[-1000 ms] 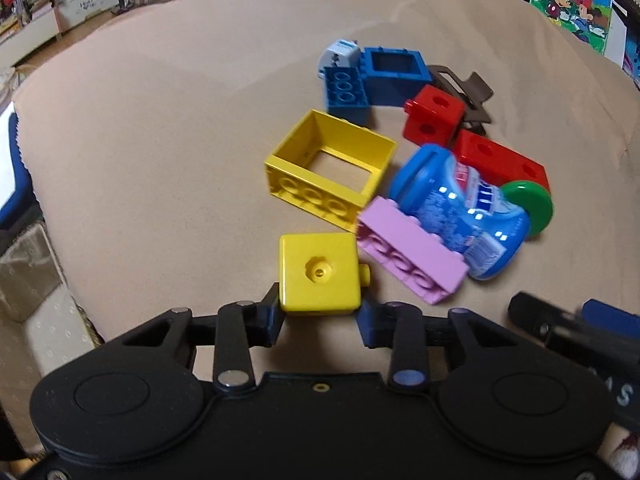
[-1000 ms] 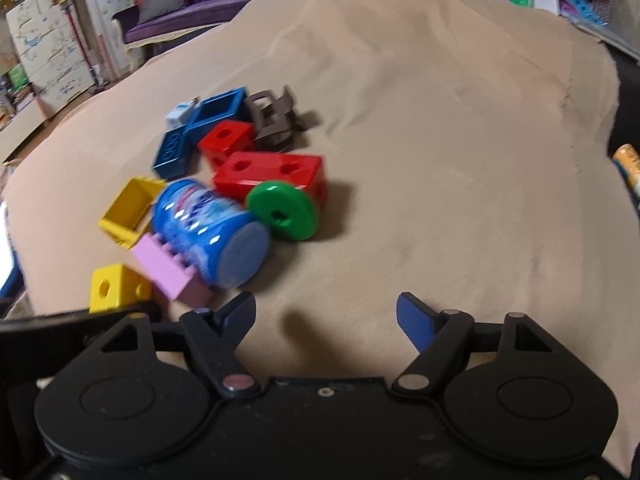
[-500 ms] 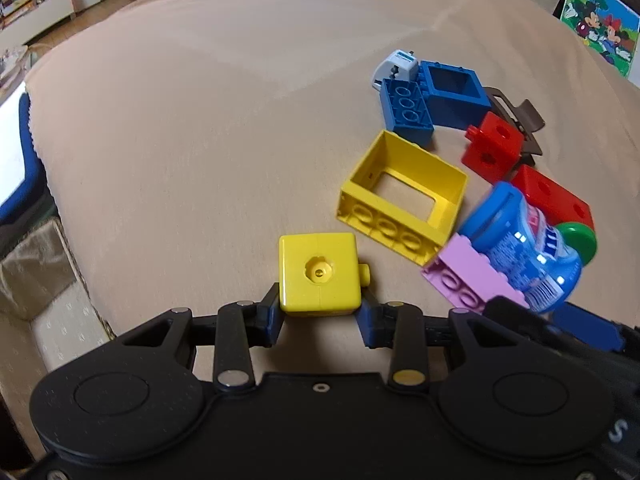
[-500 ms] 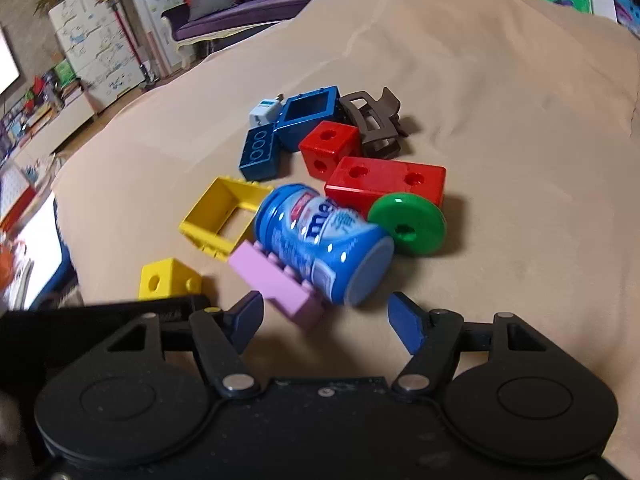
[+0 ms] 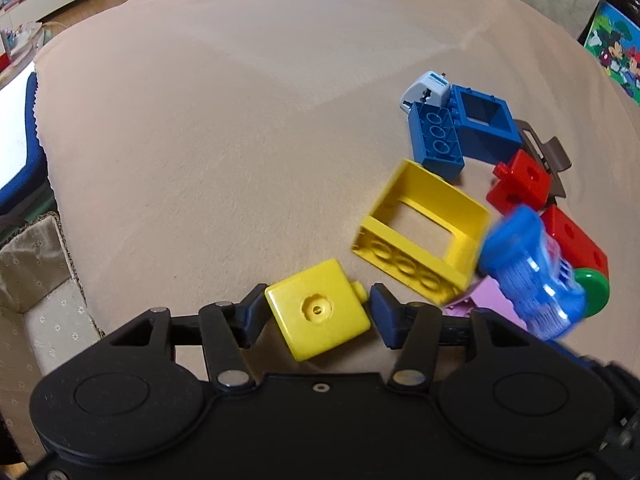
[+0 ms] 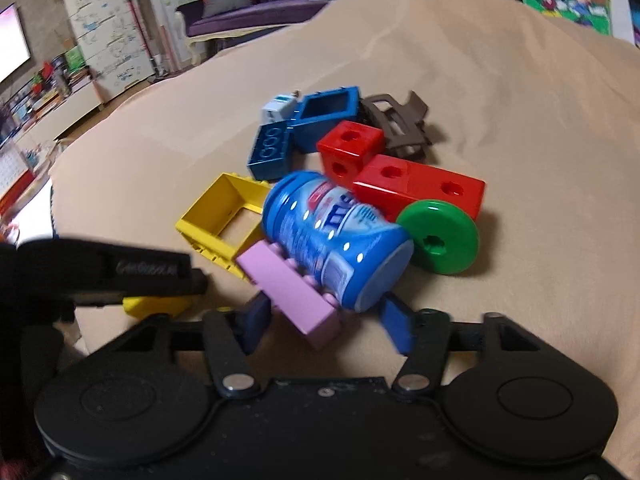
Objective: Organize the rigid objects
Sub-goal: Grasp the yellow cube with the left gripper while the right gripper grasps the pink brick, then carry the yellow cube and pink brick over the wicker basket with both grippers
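Two grippers mid-change: left gripper [image 5: 318, 312] opening, yellow cube [image 5: 318, 310] between its jaws, tilted, pads just off it, on the beige cloth [image 5: 200, 140]. Right gripper [image 6: 326, 322] closing around the blue bottle [image 6: 336, 240] and pink brick [image 6: 288, 284], not yet pinching. Bottle: light, glossy, rolls; grip mid-body. Label blurred; cube mostly hidden in right view.

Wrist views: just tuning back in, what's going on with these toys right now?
The left hand-held gripper is opening around a small yellow cube, which sits tilted between its jaws on the beige cloth. The right hand-held gripper is closing around a pink brick and the blue canister lying on its side; neither looks firmly gripped yet.
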`<state>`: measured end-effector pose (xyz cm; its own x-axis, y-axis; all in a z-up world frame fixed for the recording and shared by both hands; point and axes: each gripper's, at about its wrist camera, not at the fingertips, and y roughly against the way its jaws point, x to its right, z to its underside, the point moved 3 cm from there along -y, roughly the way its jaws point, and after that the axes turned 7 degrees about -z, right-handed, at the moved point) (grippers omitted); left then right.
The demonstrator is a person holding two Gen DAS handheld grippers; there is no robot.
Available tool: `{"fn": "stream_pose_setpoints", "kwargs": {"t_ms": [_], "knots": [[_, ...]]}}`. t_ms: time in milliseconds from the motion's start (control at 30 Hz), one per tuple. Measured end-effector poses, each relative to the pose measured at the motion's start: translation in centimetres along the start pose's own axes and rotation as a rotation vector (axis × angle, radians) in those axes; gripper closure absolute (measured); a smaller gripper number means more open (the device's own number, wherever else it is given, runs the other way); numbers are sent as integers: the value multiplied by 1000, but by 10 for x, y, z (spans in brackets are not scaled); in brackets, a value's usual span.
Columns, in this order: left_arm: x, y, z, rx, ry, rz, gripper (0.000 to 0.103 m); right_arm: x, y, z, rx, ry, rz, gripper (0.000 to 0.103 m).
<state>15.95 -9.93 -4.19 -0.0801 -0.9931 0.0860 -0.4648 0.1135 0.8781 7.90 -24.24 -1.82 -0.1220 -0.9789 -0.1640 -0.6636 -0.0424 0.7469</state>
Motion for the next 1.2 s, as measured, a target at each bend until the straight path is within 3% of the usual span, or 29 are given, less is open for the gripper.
{"fn": "stream_pose_setpoints", "kwargs": {"t_ms": [33,67,267,533,800,900,1200], "knots": [[-1,0,0,-3,9,4,50,-3,0,2,-6,19,-15,73],[-2,0,1,-5,16,7,50,-5,-1,3,-12,32,-23,75],[1,4,5,25,-25,11,56,-6,2,11,3,41,-30,75],[-39,20,22,-2,-38,-107,56,-21,6,12,-48,30,-83,81],[-117,34,24,-68,121,-245,56,-68,-14,9,-85,79,-83,82],[-134,48,22,-51,120,-314,56,-91,-21,5,-110,110,-110,82],[-181,94,15,61,160,-380,56,-181,-27,2,-153,214,-198,82]]}}
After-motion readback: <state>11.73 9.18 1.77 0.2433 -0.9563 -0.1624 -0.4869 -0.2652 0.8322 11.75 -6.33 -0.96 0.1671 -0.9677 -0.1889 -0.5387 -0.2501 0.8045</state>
